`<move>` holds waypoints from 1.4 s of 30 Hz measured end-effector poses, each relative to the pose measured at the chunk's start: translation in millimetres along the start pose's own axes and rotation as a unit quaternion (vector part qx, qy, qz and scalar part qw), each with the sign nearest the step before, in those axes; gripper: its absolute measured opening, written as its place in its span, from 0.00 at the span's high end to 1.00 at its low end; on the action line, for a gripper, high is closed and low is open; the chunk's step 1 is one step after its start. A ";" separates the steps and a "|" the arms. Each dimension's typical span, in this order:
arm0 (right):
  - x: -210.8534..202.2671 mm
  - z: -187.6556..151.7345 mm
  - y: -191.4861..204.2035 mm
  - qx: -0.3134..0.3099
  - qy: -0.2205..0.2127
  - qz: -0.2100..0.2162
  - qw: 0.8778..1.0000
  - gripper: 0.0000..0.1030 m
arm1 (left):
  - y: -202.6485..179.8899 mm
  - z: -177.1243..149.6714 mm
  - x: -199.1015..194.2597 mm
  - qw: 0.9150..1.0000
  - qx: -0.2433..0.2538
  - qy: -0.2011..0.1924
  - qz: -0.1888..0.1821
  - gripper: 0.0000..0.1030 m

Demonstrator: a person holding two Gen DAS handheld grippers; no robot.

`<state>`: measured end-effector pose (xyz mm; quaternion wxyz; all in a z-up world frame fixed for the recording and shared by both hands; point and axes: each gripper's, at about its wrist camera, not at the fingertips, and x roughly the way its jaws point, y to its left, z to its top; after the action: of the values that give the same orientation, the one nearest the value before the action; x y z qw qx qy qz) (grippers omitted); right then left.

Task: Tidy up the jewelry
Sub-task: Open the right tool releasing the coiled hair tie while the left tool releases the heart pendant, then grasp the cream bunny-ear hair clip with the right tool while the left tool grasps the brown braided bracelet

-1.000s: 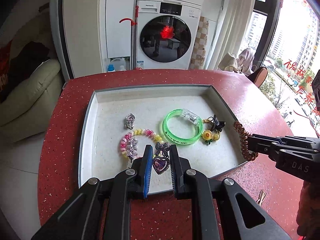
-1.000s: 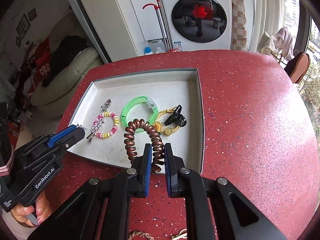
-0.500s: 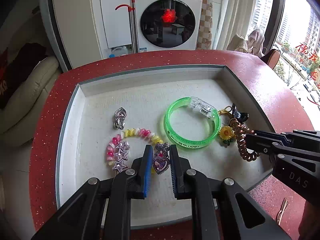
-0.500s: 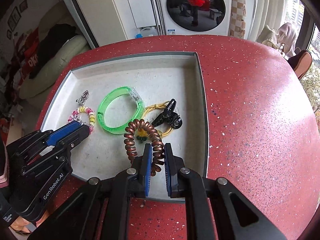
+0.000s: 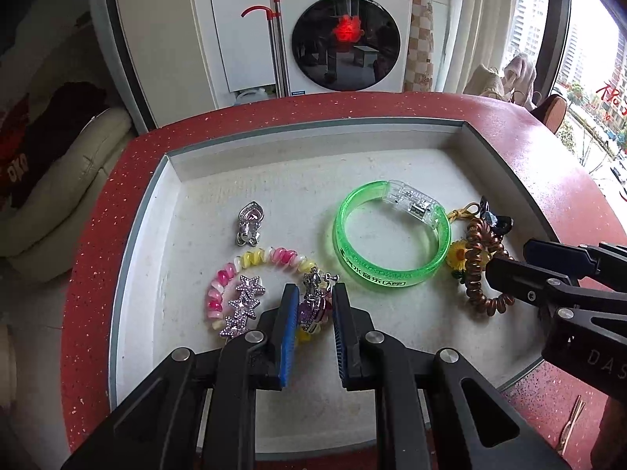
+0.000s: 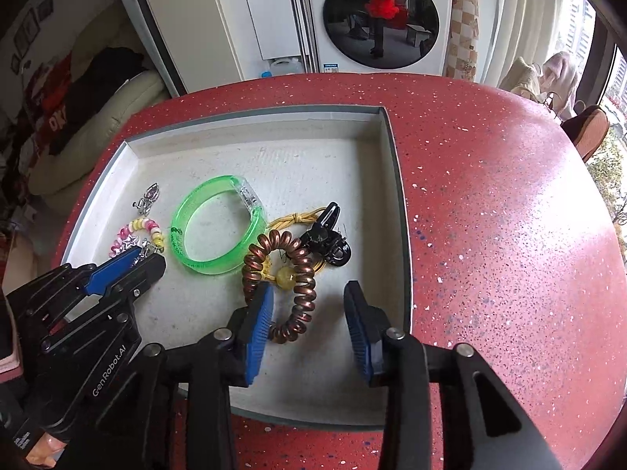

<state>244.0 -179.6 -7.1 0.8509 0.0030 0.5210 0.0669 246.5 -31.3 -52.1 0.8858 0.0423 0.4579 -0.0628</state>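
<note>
A white tray (image 5: 137,258) sits on the red table. My left gripper (image 5: 313,305) hangs low over its near left part, shut on a purple heart pendant (image 5: 311,311) with a silver bow. Under it lie a pink and yellow beaded bracelet (image 5: 270,254) and a star clip (image 5: 243,305). My right gripper (image 6: 309,290) is at the tray's near right with its jaws opening. A copper coil hair tie (image 6: 305,274) lies on the tray floor between them, close to the left pad (image 6: 260,321). Beside it are a green bangle (image 6: 211,266), a black clip (image 6: 325,241) and a yellow cord.
A silver heart charm (image 5: 249,223) lies further back on the tray's left. Loose hairpins (image 5: 572,419) rest on the red table (image 6: 509,235) right of the tray. A washing machine (image 5: 345,35) stands beyond the table and a cream sofa (image 5: 58,180) is at the left.
Both grippers came down and forward over the tray. The right jaws went from shut on the coil hair tie to apart, and the tie now lies on the tray floor.
</note>
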 end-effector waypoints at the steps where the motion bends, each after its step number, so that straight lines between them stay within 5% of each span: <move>1: -3.3 0.7 0.5 -0.001 -0.006 0.003 1.000 0.52 | 0.0 0.7 -1.4 1.000 -0.002 -0.002 0.000 0.66; 20: -51.0 -11.1 -6.0 0.024 -0.044 0.034 0.998 0.47 | -0.1 2.5 -30.7 1.000 -0.006 -0.030 -0.003 0.63; 21: -53.5 -13.1 -7.2 0.026 -0.046 0.036 0.998 0.47 | 0.7 2.1 -33.9 0.999 -0.007 -0.032 -0.003 0.50; 22: -56.3 -15.5 -8.3 0.029 -0.047 0.038 0.998 0.46 | 2.4 1.0 -37.8 0.999 -0.009 -0.034 0.001 0.05; 23: -59.7 -18.6 -9.4 0.031 -0.049 0.041 0.997 0.44 | 4.0 -1.1 -43.7 0.999 -0.015 -0.045 0.011 0.00; 30: -80.0 -42.0 -18.8 0.041 -0.054 0.058 0.996 0.21 | 10.0 -22.8 -75.8 0.998 -0.002 -0.067 0.010 0.00; 38: -86.5 -81.1 -33.0 0.061 -0.024 0.057 0.996 0.15 | -0.7 -66.4 -101.4 0.998 -0.010 -0.060 -0.001 0.00; 42: -83.6 -105.0 -43.5 0.083 0.002 0.038 0.996 0.15 | -10.5 -91.7 -102.7 0.999 -0.010 -0.030 -0.039 0.00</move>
<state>118.2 -239.3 15.7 0.8434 0.0933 0.5263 0.0553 112.1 -22.1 -21.3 0.8964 0.0141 0.4329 -0.0941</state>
